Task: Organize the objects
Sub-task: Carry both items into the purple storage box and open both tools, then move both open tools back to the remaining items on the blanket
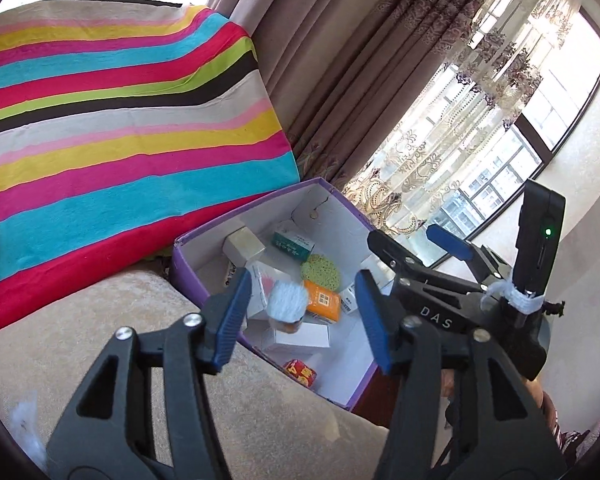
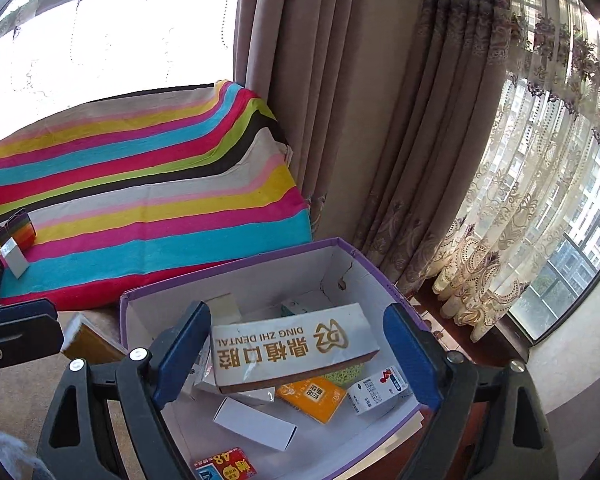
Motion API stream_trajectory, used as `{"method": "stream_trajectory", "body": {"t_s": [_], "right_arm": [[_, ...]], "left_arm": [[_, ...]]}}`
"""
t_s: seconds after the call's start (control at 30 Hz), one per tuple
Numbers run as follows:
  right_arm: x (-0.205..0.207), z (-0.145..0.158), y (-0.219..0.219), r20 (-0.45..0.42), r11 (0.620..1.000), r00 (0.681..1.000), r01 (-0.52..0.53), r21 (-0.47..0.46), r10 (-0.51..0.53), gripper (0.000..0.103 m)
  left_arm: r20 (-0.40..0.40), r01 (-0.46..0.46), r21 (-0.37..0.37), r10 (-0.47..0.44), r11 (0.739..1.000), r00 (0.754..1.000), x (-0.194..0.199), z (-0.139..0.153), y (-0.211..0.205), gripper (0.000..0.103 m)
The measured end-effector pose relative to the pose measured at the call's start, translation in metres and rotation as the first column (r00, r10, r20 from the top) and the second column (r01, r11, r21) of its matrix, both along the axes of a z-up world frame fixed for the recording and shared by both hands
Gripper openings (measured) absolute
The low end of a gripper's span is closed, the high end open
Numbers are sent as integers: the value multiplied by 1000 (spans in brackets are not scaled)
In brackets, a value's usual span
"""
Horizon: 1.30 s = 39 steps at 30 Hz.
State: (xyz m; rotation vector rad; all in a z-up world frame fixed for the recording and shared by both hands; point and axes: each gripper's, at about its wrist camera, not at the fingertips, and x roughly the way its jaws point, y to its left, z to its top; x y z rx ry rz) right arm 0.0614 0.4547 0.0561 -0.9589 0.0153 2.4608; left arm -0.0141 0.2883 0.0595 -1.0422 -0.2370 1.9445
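A purple box with a white inside [image 1: 342,220] [image 2: 236,280] sits on the beige sofa arm and holds several small packets. My left gripper [image 1: 300,316] is open above its near rim; a blurred white tuft on an orange base [image 1: 287,302] is between the fingers, apart from both pads. My right gripper [image 2: 296,356] is open over the box. A white "DING ZHI DENTAL" box [image 2: 292,346] lies tilted between its fingers, touching neither pad. The right gripper also shows in the left wrist view [image 1: 416,242].
A striped cloth [image 1: 120,128] [image 2: 148,200] covers the seat behind the box, with small boxes [image 2: 14,240] at its left end. Curtains [image 2: 332,100] and a window [image 1: 500,160] stand behind. The beige sofa arm [image 1: 100,320] is in front.
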Motion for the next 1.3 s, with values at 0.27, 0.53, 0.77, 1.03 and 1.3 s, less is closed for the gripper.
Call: {"method": "stream_trajectory", "body": {"t_s": [0.27, 0.53, 0.77, 1.03, 1.3], "right_arm": [[-5, -7, -12, 32, 999, 999, -34, -7, 35, 90], [-13, -3, -39, 34, 996, 996, -87, -5, 87, 91], [-26, -8, -81, 46, 979, 979, -196, -54, 199, 91], [-47, -22, -135, 76, 932, 937, -327, -154, 341, 91], [-60, -29, -177, 105, 892, 892, -421, -162, 440, 91]], "left_arm": [[-32, -105, -48, 104, 993, 994, -3, 3, -38, 65], [-75, -244, -90, 237, 966, 969, -8, 7, -93, 68], [-56, -368, -118, 364, 922, 930, -8, -1, -154, 69], [-22, -524, -146, 526, 839, 850, -7, -14, -235, 70], [35, -614, -184, 630, 767, 776, -18, -29, -281, 72]]}}
